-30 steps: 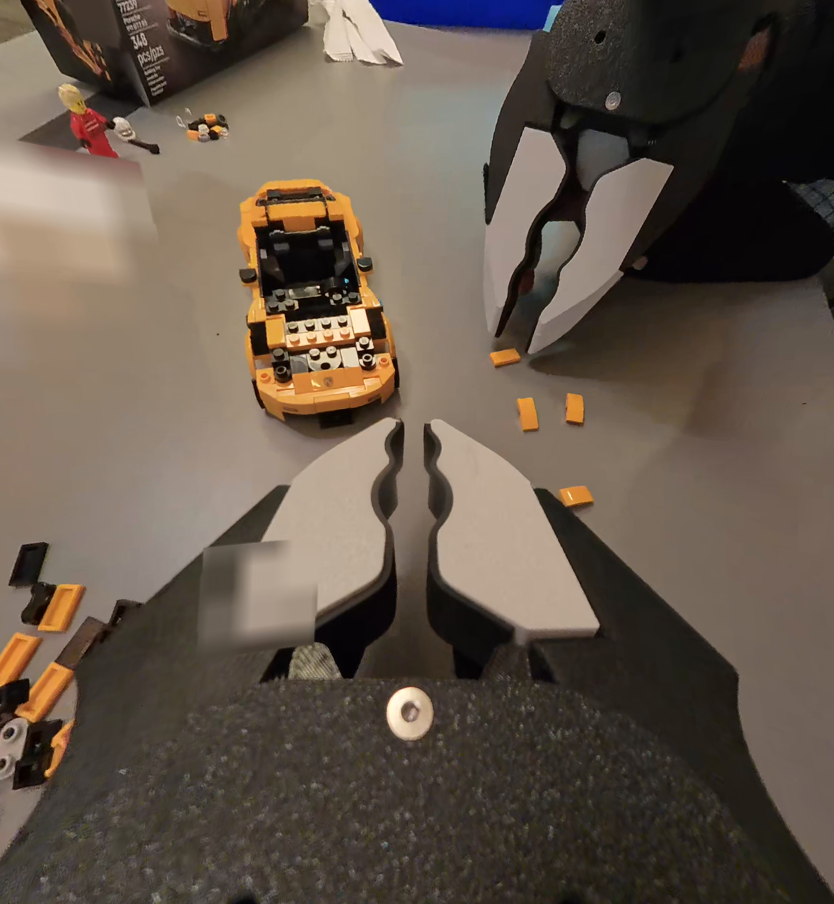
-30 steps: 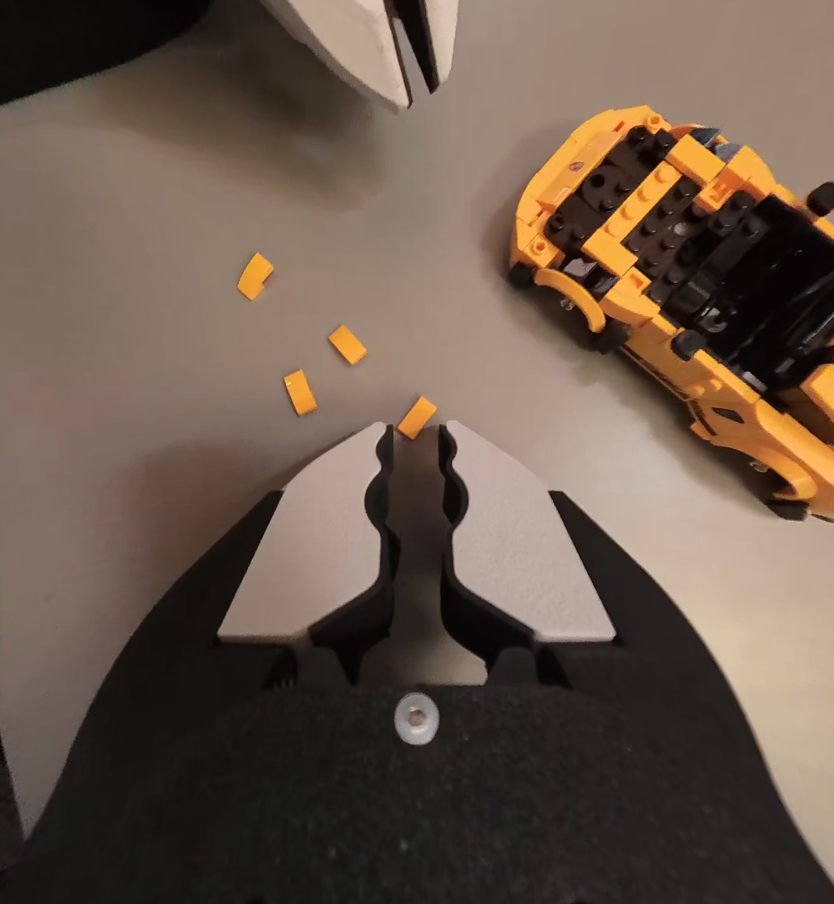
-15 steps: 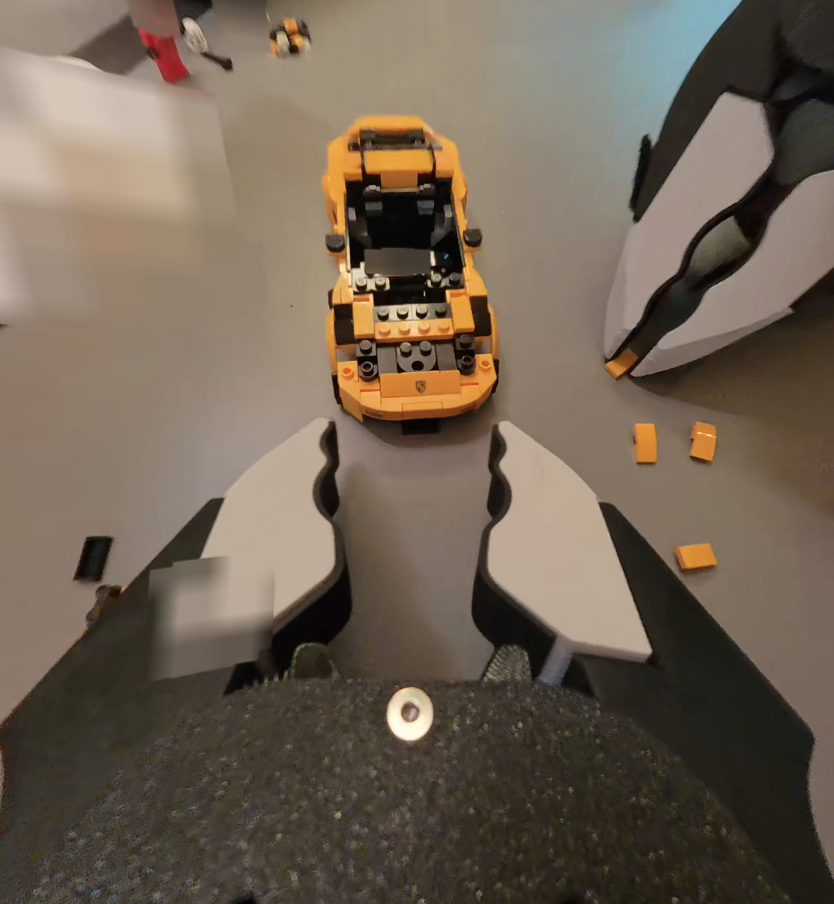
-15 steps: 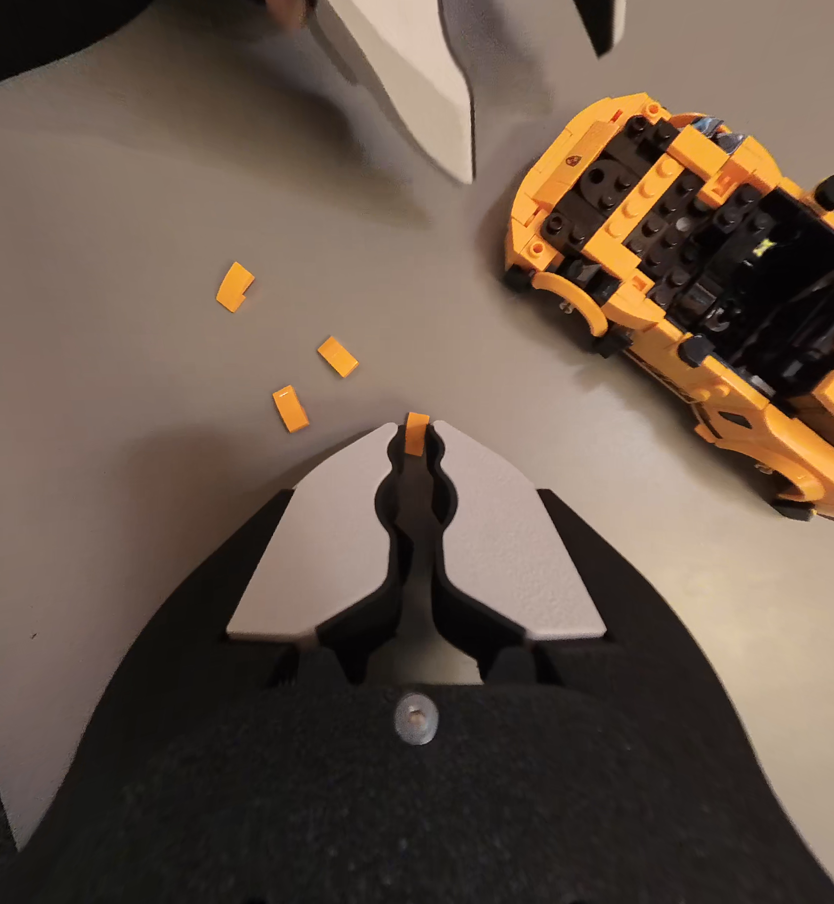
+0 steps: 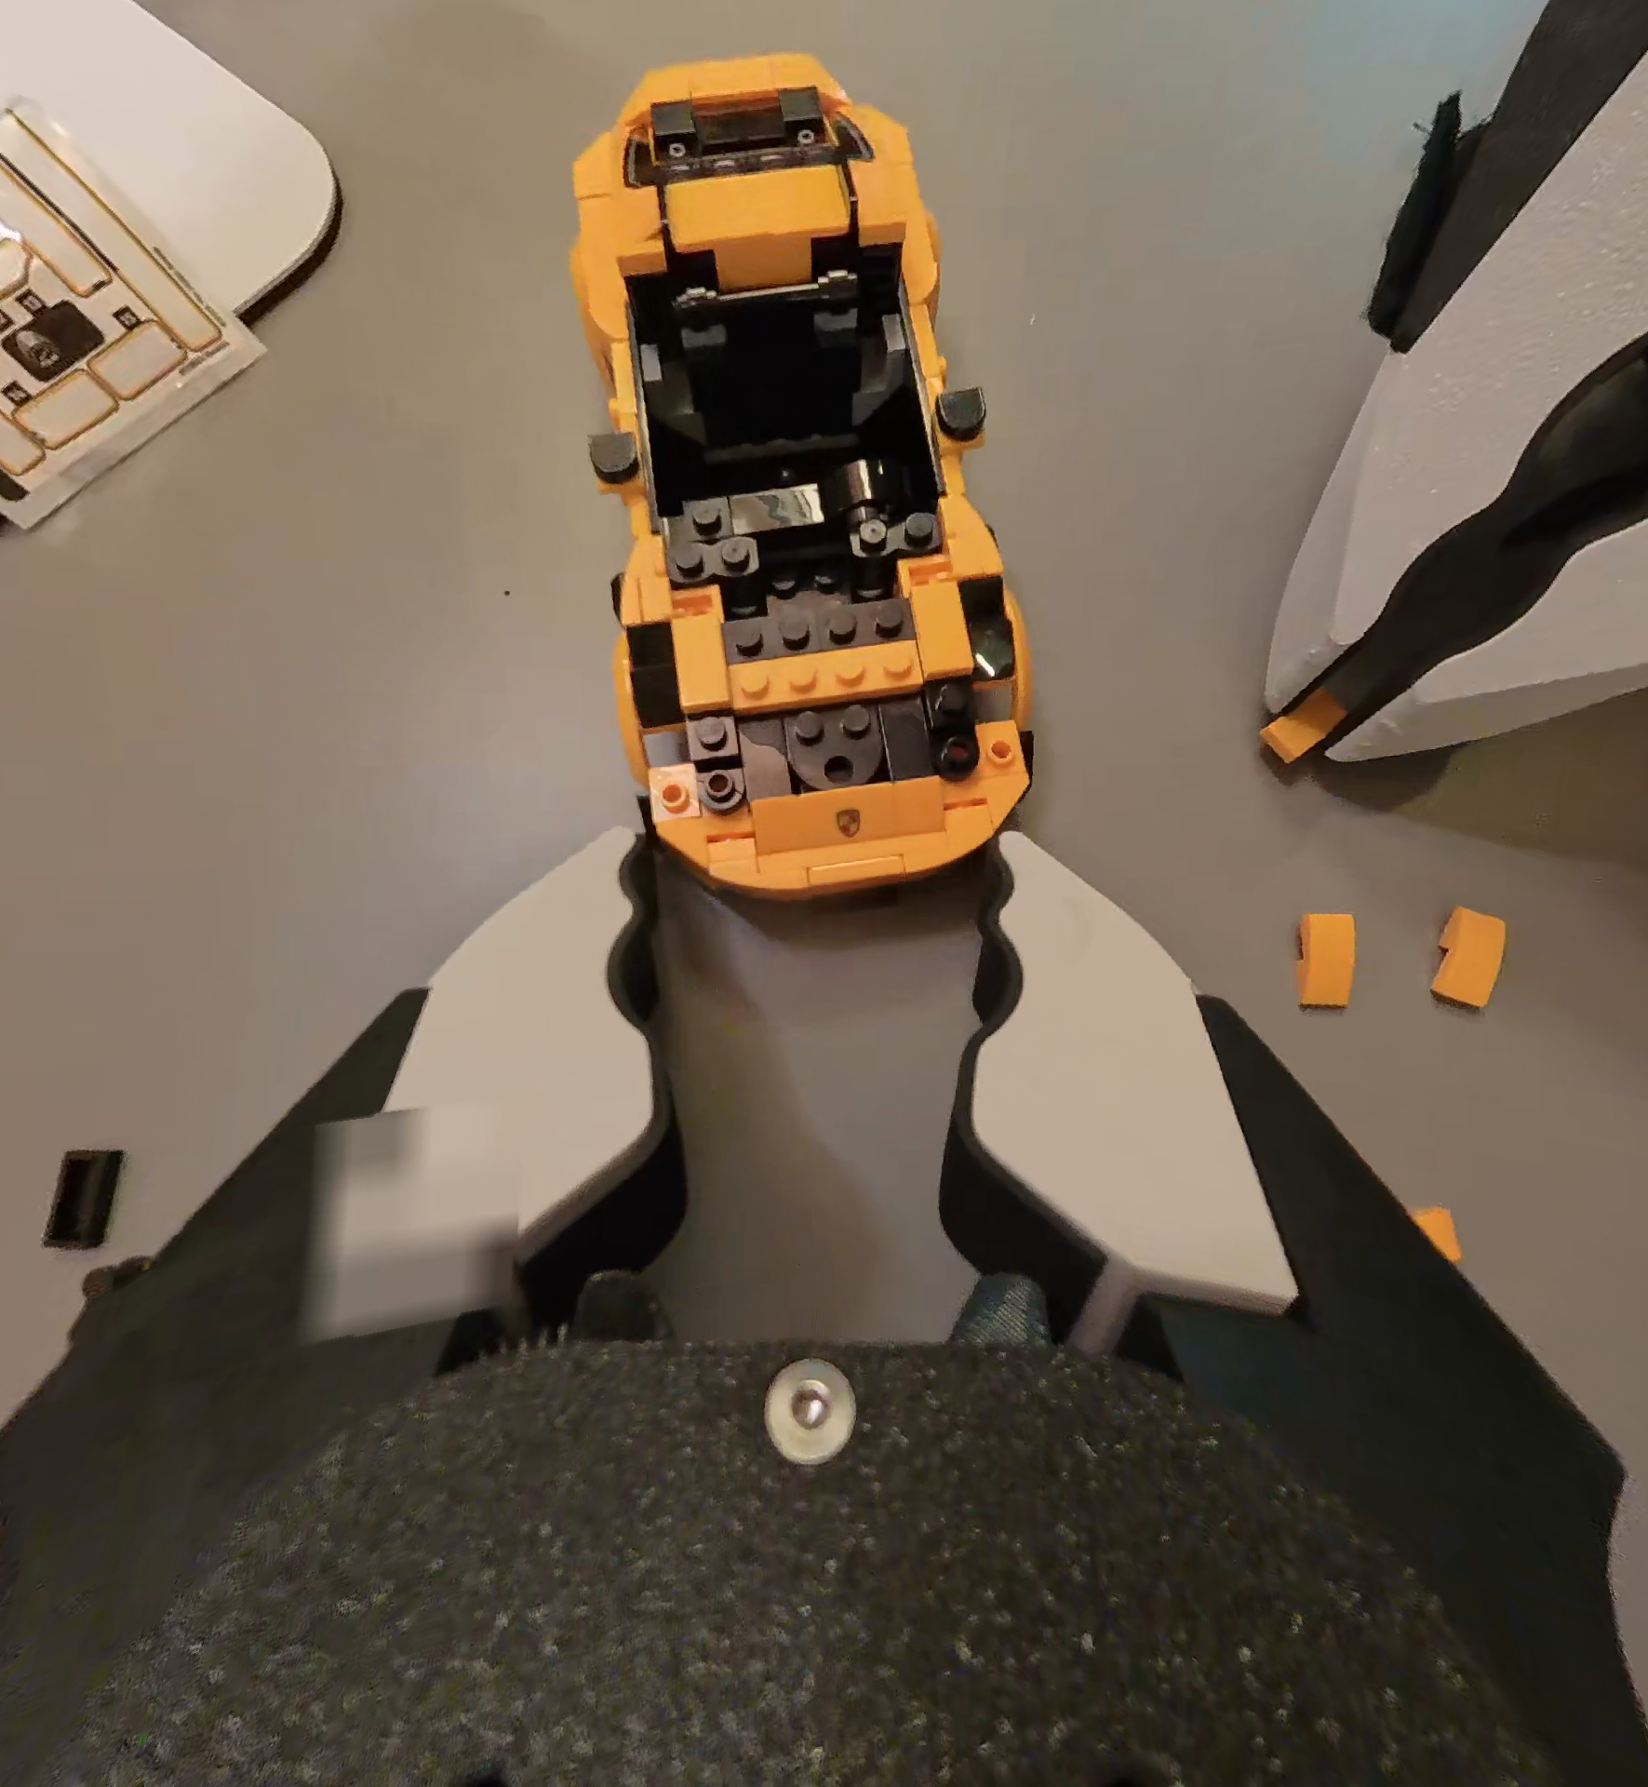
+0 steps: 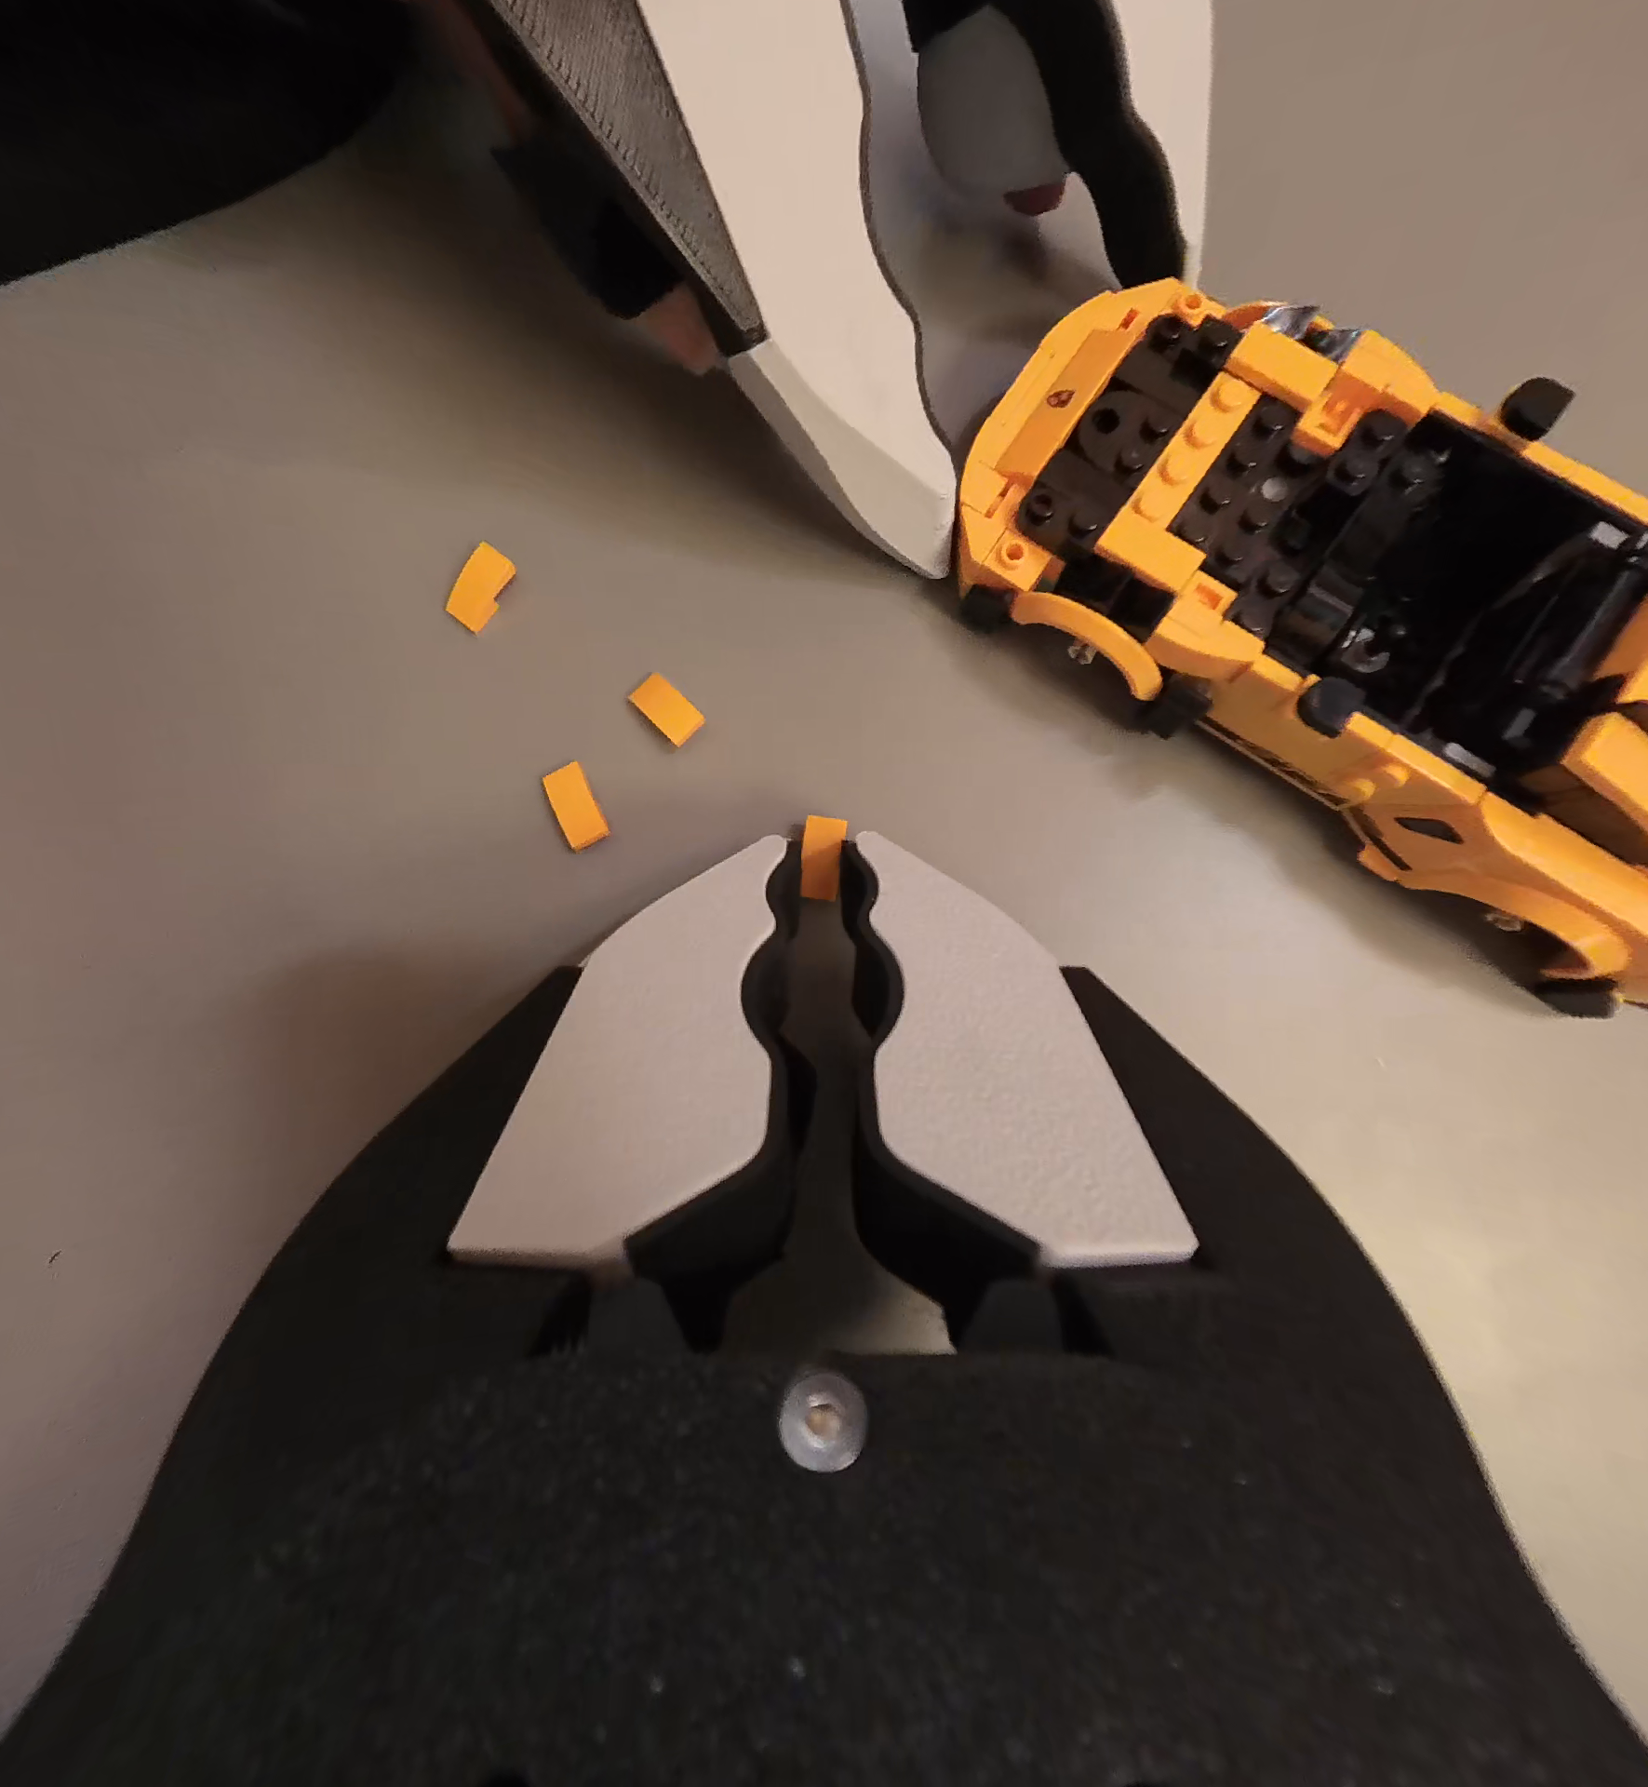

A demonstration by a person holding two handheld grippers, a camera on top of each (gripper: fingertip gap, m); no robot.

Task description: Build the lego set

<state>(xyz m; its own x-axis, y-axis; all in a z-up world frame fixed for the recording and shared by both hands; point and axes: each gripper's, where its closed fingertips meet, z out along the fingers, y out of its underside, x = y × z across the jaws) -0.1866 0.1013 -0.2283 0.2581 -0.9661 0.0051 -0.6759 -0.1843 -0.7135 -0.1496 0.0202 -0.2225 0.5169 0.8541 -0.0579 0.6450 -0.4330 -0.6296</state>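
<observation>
One orange lego car (image 5: 795,541), part-built w/ black studs bare on the hood and cockpit uncovered, sits on the grey table (image 5: 269,774) at center-top of the left wrist view, nose toward the camera. Left gripper (image 5: 815,856) has its fingers spread wide, one tip at each front corner of the car, nose just between them; contact can't be told. Right gripper (image 6: 822,843) is pinched on a small orange slope piece (image 6: 822,856), held at the very tips, lower center of its own frame; in the left view it shows at right edge w/ the same piece poking out.

Three more orange slope pieces (image 6: 667,709) lie loose on the table, left of center in the right view, apart from each other and from the car. Nothing lies between the held piece and the hood.

Left view only: a sticker sheet (image 5: 56,329) lying partly on a white board (image 5: 172,164) at upper left, a small black piece (image 5: 83,1197) at lower left edge. Right view only: the car's side w/ wheel arch, upper right, and the left gripper's finger (image 6: 849,387) close at its front corner.
</observation>
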